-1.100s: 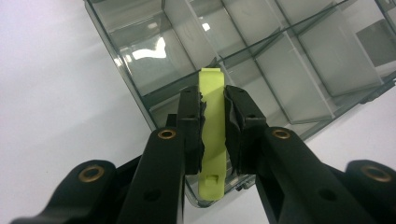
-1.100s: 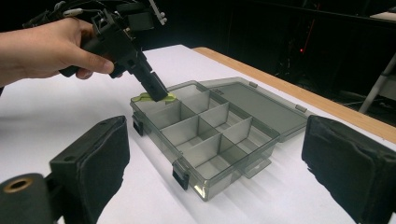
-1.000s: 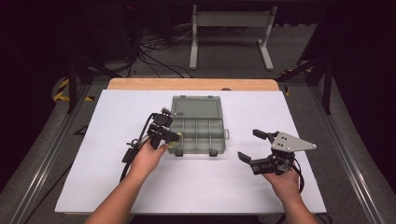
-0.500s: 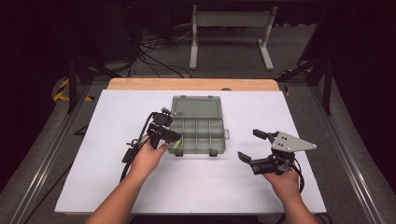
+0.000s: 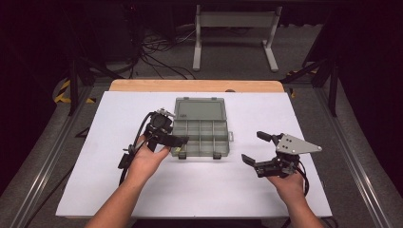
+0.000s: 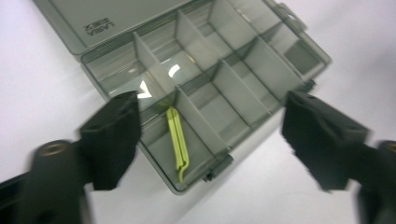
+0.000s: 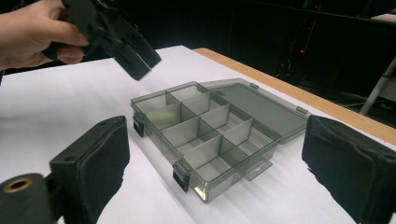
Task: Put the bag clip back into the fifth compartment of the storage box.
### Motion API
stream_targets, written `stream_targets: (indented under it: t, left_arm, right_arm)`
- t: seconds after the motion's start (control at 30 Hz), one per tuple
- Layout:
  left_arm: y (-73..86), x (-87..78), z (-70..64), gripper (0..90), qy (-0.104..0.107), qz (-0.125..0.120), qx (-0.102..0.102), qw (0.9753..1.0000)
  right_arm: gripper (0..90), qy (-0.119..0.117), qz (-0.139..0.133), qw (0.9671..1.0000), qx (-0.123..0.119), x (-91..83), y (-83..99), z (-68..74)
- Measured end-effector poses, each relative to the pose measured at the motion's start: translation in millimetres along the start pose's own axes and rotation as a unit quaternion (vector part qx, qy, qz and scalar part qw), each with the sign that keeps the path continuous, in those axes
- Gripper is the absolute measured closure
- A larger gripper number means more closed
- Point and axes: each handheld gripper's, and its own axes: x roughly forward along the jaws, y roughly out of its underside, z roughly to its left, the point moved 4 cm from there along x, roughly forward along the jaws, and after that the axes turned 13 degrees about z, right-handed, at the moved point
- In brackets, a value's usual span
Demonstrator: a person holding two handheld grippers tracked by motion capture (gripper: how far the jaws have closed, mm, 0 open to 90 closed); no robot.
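Note:
A smoky grey compartment box (image 5: 201,138) lies on the white table with its lid (image 5: 199,109) folded back flat. A yellow-green plastic piece (image 6: 177,140) rests in its near-left compartment and shows as a faint tint (image 7: 161,114) in the right gripper view. My left gripper (image 5: 173,129) hovers open over the box's front left corner, its jaws wide apart above that compartment (image 6: 212,128). Right of the box, my right gripper (image 5: 254,147) is open and holds nothing, its jaws framing the box (image 7: 205,130) from the side.
The white table top (image 5: 95,142) ends in a wooden strip (image 5: 195,85) at the far edge. Cables and a metal stand (image 5: 233,33) lie on the dark floor beyond. The other compartments of the box look bare.

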Motion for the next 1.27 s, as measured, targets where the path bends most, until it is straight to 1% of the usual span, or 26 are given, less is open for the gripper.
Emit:
stream_targets:
  t: [0.03,0.07,0.1,0.2,0.27,0.33,0.4,0.47,0.5,0.57,0.6,0.63,0.67,0.73,0.77,0.83,0.9,0.93,0.97,1.03,1.07,1.1,1.13,1.17,1.2,1.27]
  left_arm:
    - [1.9,-2.6,-1.9,10.9,0.003,0.000,0.012,0.9999]
    - [4.9,-10.1,-5.0,10.1,0.004,-0.014,0.023,0.9996]
    - [4.9,-10.1,-5.0,9.7,0.004,-0.014,0.023,0.9996]
    - [11.2,-21.9,-8.5,7.2,0.011,-0.037,0.033,0.9987]
    - [17.8,-30.4,-10.3,4.7,0.008,-0.054,0.039,0.9977]
    - [25.1,-37.5,-10.4,3.5,0.006,-0.068,0.049,0.9964]
    - [32.9,-43.3,-10.4,2.7,0.007,-0.083,0.048,0.9954]
    - [43.6,-50.7,-8.2,1.9,0.015,-0.107,0.054,0.9926]
    - [51.2,-55.7,-5.1,1.4,0.010,-0.125,0.062,0.9901]
    - [62.5,-61.2,-2.7,0.9,0.014,-0.150,0.065,0.9865]
    - [67.7,-64.1,-0.2,0.8,0.008,-0.161,0.071,0.9844]
    - [72.1,-65.8,0.7,0.8,0.009,-0.164,0.072,0.9837]
    - [77.7,-67.8,1.8,0.8,0.009,-0.174,0.073,0.9821]
    - [90.4,-71.6,5.4,0.5,0.001,-0.196,0.080,0.9774]
    - [90.4,-71.6,5.4,0.4,0.001,-0.196,0.080,0.9774]
    - [103.3,-73.7,9.3,0.3,0.004,-0.223,0.077,0.9718]
    - [114.8,-74.3,13.5,0.3,0.010,-0.241,0.073,0.9677]
    - [120.8,-74.1,17.3,0.3,0.005,-0.253,0.075,0.9646]
    - [126.9,-73.6,20.2,0.3,0.005,-0.262,0.072,0.9624]
    - [137.0,-73.3,26.1,0.3,-0.002,-0.295,0.079,0.9522]
    - [137.0,-73.3,26.1,0.3,-0.002,-0.295,0.079,0.9522]
    - [140.1,-72.7,27.6,0.3,-0.004,-0.301,0.083,0.9500]
    - [142.6,-72.3,28.8,0.3,-0.006,-0.304,0.085,0.9489]
    - [146.0,-71.2,30.1,0.3,-0.006,-0.312,0.090,0.9457]
    - [148.5,-70.4,30.7,0.3,-0.004,-0.317,0.096,0.9436]
    - [151.4,-68.7,30.1,0.3,-0.006,-0.320,0.105,0.9416]
  right_arm:
    - [8.4,0.001,0.001,1.0000,0.000,-0.1,0.0,-0.1]
    - [8.4,0.001,0.001,1.0000,0.000,0.0,0.0,-0.2]
    - [8.4,0.001,0.001,1.0000,0.000,0.0,0.0,-0.2]
    - [8.3,0.001,-0.001,1.0000,0.000,-0.7,-0.1,-0.2]
    - [8.3,0.001,-0.004,1.0000,-0.001,-1.3,-1.0,0.2]
    - [8.3,0.002,-0.004,1.0000,-0.002,-2.4,-1.7,0.7]
    - [8.3,0.003,-0.005,1.0000,-0.002,-3.3,-2.2,1.5]
    - [8.1,0.005,-0.007,1.0000,-0.003,-4.3,-2.1,1.8]
    - [8.0,0.006,-0.007,1.0000,-0.003,-4.7,-2.1,1.7]
    - [7.7,0.006,-0.007,0.9999,-0.005,-5.9,-1.6,1.8]
    - [7.4,0.007,-0.008,0.9999,-0.004,-6.4,-1.2,2.3]
    - [7.0,0.007,-0.009,0.9999,-0.004,-7.1,-0.6,2.8]
    - [7.1,0.007,-0.008,0.9999,-0.006,-7.9,0.4,3.2]
    - [7.0,0.011,-0.007,0.9999,-0.010,-10.3,4.7,4.6]
    - [6.8,0.010,-0.007,0.9999,-0.009,-11.2,7.7,5.4]
    - [6.7,0.013,-0.005,0.9999,-0.010,-12.3,13.3,6.4]
    - [6.6,0.012,-0.005,0.9999,-0.008,-12.8,15.3,6.7]
    - [6.5,0.012,-0.008,0.9999,-0.007,-13.2,17.0,6.7]
    - [6.5,0.012,-0.011,0.9998,-0.006,-13.4,18.5,7.1]
    - [6.5,0.012,-0.016,0.9998,-0.008,-13.1,20.4,8.8]
    - [6.5,0.014,-0.018,0.9997,-0.011,-13.3,21.1,9.9]
    - [6.5,0.014,-0.018,0.9997,-0.011,-13.3,21.1,9.9]
    - [6.5,0.014,-0.021,0.9996,-0.012,-13.6,21.6,10.8]
    - [6.5,0.015,-0.022,0.9995,-0.015,-14.0,22.0,11.1]
    - [6.4,0.015,-0.024,0.9995,-0.015,-14.4,22.8,11.9]
    - [6.5,0.016,-0.026,0.9994,-0.017,-14.8,24.6,12.1]
